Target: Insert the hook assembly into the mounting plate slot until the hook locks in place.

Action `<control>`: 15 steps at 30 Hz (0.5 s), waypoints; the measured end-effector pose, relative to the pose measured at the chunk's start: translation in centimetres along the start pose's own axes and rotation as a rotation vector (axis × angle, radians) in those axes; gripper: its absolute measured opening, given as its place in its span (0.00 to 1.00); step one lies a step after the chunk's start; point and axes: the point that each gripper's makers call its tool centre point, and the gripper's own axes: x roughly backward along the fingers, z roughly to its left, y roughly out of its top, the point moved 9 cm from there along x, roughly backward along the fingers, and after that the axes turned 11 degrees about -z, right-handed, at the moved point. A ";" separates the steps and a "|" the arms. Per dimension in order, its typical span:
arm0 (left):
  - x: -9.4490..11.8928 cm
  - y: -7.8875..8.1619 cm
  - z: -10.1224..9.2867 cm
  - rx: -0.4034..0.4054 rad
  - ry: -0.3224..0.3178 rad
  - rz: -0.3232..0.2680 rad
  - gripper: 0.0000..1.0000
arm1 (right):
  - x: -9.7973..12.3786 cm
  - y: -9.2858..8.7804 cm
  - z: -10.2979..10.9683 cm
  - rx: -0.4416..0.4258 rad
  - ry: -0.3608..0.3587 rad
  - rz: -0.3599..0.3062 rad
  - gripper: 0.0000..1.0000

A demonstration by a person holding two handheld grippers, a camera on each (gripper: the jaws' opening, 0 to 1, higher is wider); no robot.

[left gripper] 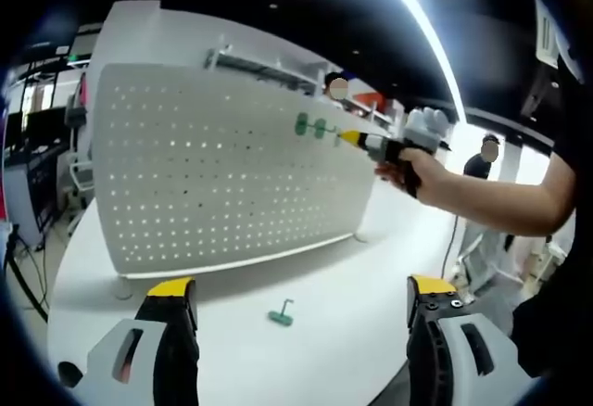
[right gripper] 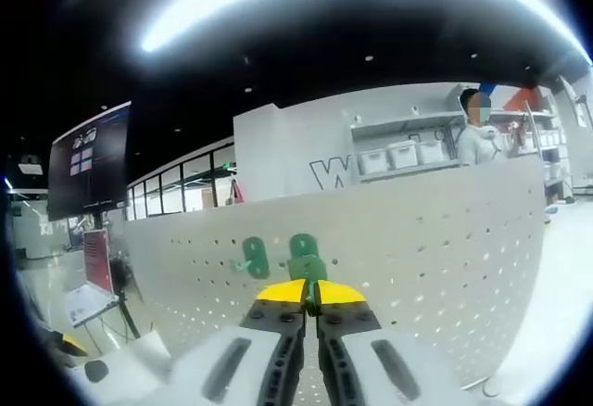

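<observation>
Left gripper hovers above the white counter, its jaws spread wide apart with nothing between them, and a loose green hook lies on the counter just ahead. Behind it stands the white pegboard, with two green hooks at its upper right. Over there, the right gripper presses its yellow-tipped jaws together, clamped on a green hook assembly against the board, beside an already mounted green hook.
</observation>
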 end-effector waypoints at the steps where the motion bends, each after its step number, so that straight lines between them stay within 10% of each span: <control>1: 0.0 0.0 0.0 0.000 0.001 0.003 0.95 | -0.1 0.0 -0.2 0.001 -0.005 -0.003 0.00; 15: -0.1 0.2 0.1 -0.002 0.002 0.010 0.94 | -2.1 1.0 -2.3 0.010 -0.064 -0.065 0.00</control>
